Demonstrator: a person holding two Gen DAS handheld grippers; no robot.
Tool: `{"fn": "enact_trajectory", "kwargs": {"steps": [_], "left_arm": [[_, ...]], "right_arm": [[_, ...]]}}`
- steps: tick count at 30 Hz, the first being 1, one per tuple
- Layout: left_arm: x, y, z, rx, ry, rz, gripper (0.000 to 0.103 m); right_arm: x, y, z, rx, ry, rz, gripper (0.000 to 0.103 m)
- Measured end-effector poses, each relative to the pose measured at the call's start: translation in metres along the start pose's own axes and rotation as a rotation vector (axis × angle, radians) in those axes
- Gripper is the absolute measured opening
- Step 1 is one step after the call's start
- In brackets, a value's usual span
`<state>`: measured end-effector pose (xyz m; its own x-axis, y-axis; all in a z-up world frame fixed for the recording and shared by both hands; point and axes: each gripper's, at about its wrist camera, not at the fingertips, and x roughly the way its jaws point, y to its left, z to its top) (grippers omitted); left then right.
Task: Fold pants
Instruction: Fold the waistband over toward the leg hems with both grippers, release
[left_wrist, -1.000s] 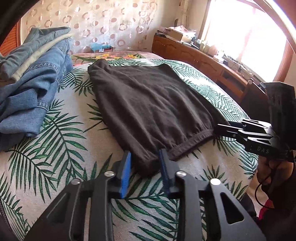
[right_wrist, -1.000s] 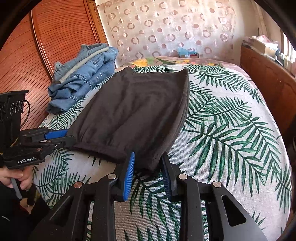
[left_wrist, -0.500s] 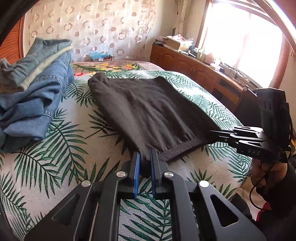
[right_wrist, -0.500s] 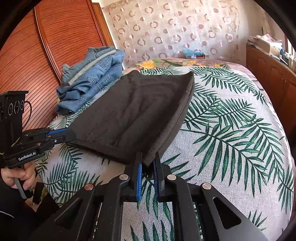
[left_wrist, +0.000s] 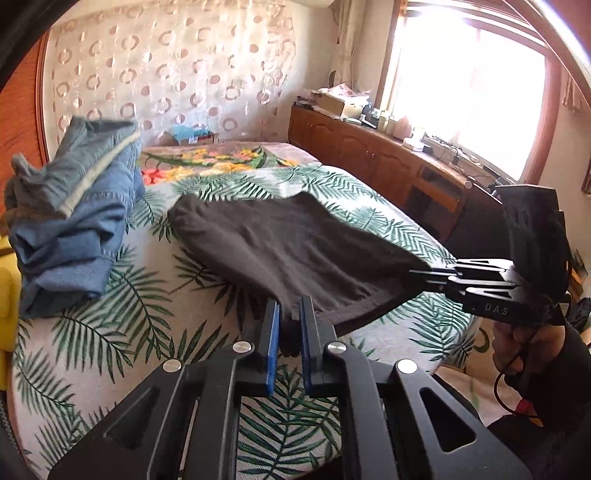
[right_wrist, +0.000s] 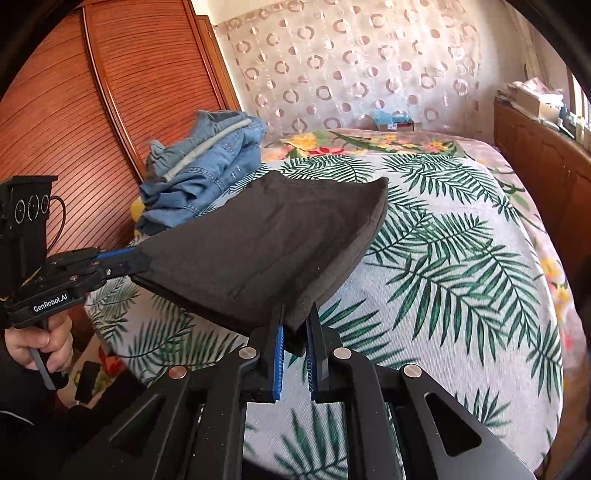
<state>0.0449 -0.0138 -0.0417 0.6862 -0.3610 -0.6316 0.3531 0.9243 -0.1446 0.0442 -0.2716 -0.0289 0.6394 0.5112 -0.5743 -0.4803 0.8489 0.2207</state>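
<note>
The dark brown pants (left_wrist: 295, 251) lie partly folded on the palm-leaf bedspread; they also show in the right wrist view (right_wrist: 266, 243). My left gripper (left_wrist: 290, 317) is shut on the near left corner of their hem. My right gripper (right_wrist: 295, 325) is shut on the near right corner. Each gripper shows in the other's view, the right one (left_wrist: 432, 275) and the left one (right_wrist: 142, 258). The near hem is lifted off the bed and stretched between them, while the far end rests on the bed.
A pile of blue jeans (left_wrist: 74, 221) lies at the left of the bed, next to the wooden wardrobe (right_wrist: 92, 110). A wooden cabinet (left_wrist: 388, 166) under the window runs along the right side. A floral blanket (right_wrist: 369, 142) covers the far end of the bed.
Both grippers closed on the pants' near hem corners, then lifted them. The hem now hangs taut above the bedspread, and both views have risen.
</note>
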Motion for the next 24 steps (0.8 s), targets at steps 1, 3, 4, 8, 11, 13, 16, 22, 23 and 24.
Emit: {"fn": "enact_trajectory", "kwargs": {"steps": [1, 3, 4, 8, 11, 13, 16, 22, 23, 24], "left_arm": [[-0.003, -0.002, 0.002, 0.005, -0.006, 0.0, 0.011], [-0.009, -0.005, 0.002, 0.014, -0.017, 0.001, 0.011], [-0.013, -0.006, 0.003, 0.019, -0.022, 0.001, 0.011], [-0.026, -0.015, 0.007, 0.04, -0.044, 0.002, 0.011], [-0.035, -0.02, 0.011, 0.05, -0.067, 0.003, 0.011], [-0.04, -0.021, 0.014, 0.055, -0.082, 0.003, 0.011], [-0.045, -0.021, 0.016, 0.057, -0.098, 0.002, 0.011], [-0.027, -0.008, 0.013, 0.033, -0.069, 0.014, 0.011], [-0.024, -0.007, 0.012, 0.028, -0.063, 0.016, 0.011], [-0.019, -0.004, 0.011, 0.022, -0.054, 0.02, 0.011]], "right_arm": [[-0.005, 0.001, -0.002, 0.003, -0.006, 0.0, 0.01], [-0.015, 0.001, -0.003, 0.015, -0.02, 0.007, 0.01], [-0.021, 0.002, -0.004, 0.017, -0.029, 0.009, 0.01], [-0.043, 0.004, -0.004, 0.009, -0.056, 0.015, 0.01], [-0.055, 0.008, -0.002, -0.003, -0.071, 0.014, 0.01], [-0.063, 0.011, -0.002, -0.014, -0.083, 0.013, 0.01], [-0.071, 0.015, 0.001, -0.032, -0.104, 0.014, 0.01], [-0.061, 0.013, 0.003, -0.054, -0.096, -0.006, 0.01], [-0.056, 0.012, 0.003, -0.054, -0.09, -0.008, 0.01], [-0.052, 0.011, 0.004, -0.054, -0.085, -0.007, 0.01]]}}
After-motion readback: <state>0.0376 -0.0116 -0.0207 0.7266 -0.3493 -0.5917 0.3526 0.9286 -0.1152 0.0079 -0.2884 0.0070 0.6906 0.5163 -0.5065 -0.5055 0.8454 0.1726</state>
